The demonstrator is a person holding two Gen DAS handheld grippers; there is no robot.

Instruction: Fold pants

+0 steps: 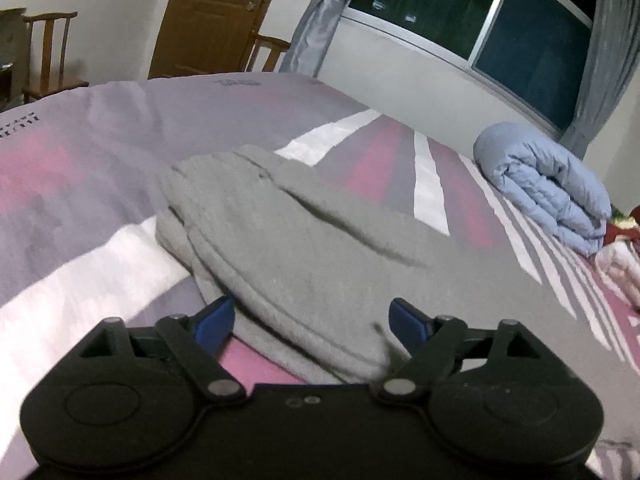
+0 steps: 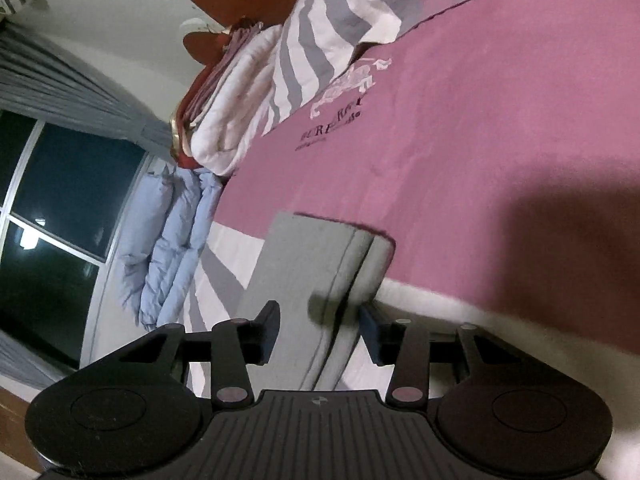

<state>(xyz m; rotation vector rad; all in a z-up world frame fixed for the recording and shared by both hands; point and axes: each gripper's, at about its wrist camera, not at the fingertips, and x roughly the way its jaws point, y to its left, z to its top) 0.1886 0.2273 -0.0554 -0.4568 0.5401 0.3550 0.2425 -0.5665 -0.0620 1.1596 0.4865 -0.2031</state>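
Pants (image 1: 304,248), one folded grey pair, lie between both spread hand-held grippers (image 1: 312,320) (image 2: 320,332).

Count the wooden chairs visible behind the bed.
2. One chair stands at the far left by the wall; the other chair is beside the door, partly hidden by the bed. More may be hidden.

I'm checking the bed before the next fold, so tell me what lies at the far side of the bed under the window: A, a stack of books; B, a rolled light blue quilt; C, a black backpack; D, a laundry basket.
B: a rolled light blue quilt lies on the bed cover below the window, beyond the grey pants.
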